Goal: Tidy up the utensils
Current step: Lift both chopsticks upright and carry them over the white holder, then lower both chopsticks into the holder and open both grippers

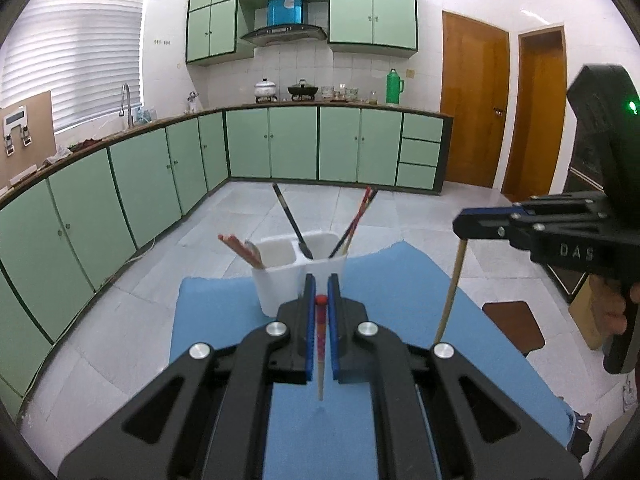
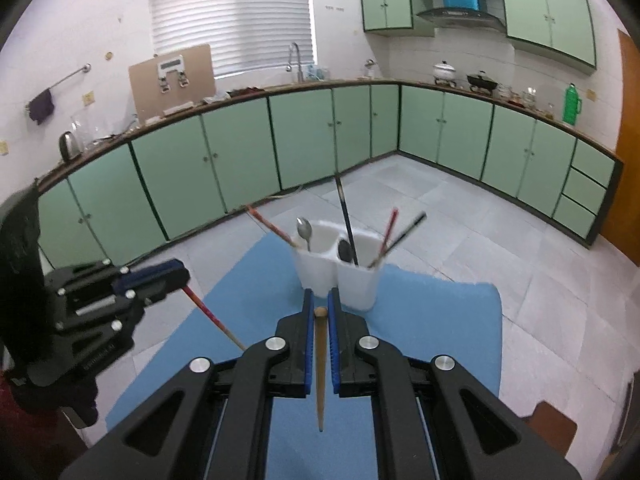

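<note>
Both jaws clamped, left gripper (image 1: 321, 300) on a red chopstick (image 1: 321, 344), right gripper (image 2: 320, 312) on a tan chopstick (image 2: 320, 368). Next, probably: tips down into the white holder (image 1: 296, 276).

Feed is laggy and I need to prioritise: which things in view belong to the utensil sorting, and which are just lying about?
Job:
- red-tipped chopstick in left gripper
- plain wooden chopstick in right gripper
- white divided holder with spoon
- blue mat

Lying about:
- green thermos
- kettle
- pots
</note>
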Tool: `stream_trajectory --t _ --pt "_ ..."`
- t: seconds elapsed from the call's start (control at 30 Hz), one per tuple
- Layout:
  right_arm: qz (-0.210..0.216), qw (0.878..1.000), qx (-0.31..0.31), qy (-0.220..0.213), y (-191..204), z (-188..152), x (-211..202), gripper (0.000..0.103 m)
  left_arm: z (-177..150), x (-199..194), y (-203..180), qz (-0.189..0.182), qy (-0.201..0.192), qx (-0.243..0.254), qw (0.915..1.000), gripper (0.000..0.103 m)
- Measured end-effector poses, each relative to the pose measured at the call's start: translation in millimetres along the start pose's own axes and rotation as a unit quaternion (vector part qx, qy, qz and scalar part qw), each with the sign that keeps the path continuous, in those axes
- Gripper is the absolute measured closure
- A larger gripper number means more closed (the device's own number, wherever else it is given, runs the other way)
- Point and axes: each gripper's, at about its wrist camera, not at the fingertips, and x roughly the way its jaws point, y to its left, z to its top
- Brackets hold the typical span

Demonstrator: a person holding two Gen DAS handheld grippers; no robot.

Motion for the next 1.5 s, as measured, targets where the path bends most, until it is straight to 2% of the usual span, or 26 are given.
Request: stream_trajectory --t 0.17,0.37,0.6,0.73,0.87,1.0,1.13,1.17,1.23,1.37,1.47,1.5 --pt "-0.004 0.999 -0.007 -0.034 -2 33 -4 0.096 24 -4 5 -0.002 -0.028 0.004 0.9996 0.098" --pt "-0.008 0.995 0.022 -0.095 -23 86 2 0.096 70 -1 9 0.008 -0.075 0.014 0.9971 0.098" --pt "-0.022 0.989 0.055 -0.138 -53 137 29 0.096 121 40 24 0.006 -0.11 -0.003 0.994 0.098" --pt "-0.034 0.989 0.06 -0.134 -67 150 56 0.096 136 71 32 0.011 -0.121 -0.013 0.9926 0.098" --pt "-0.047 0.991 0.06 -0.114 -75 145 92 0.096 137 108 36 0.026 -0.115 -0.014 0.9929 0.098" --pt "-0.046 0.993 0.065 -0.09 -80 131 121 0.096 128 151 46 0.022 -0.082 -0.035 0.9958 0.098" --pt "-0.034 0.995 0.068 -0.065 -83 114 141 0.096 115 176 60 0.012 -0.044 -0.055 0.9975 0.097" --pt "-0.032 0.995 0.069 -0.061 -83 110 144 0.095 112 179 63 0.011 -0.037 -0.056 0.9976 0.095" --pt "-0.036 0.996 0.068 -0.052 -85 102 149 0.088 103 185 67 0.013 -0.025 -0.055 0.9981 0.092" --pt "-0.048 0.994 0.084 -0.057 -94 90 140 0.074 95 180 74 0.023 -0.024 -0.052 0.9981 0.07" --pt "-0.072 0.991 0.09 -0.068 -99 81 122 0.061 90 161 76 0.035 -0.035 -0.05 0.9975 0.051" --pt "-0.079 0.99 0.09 -0.071 -100 78 116 0.053 89 156 76 0.038 -0.037 -0.051 0.9973 0.045"
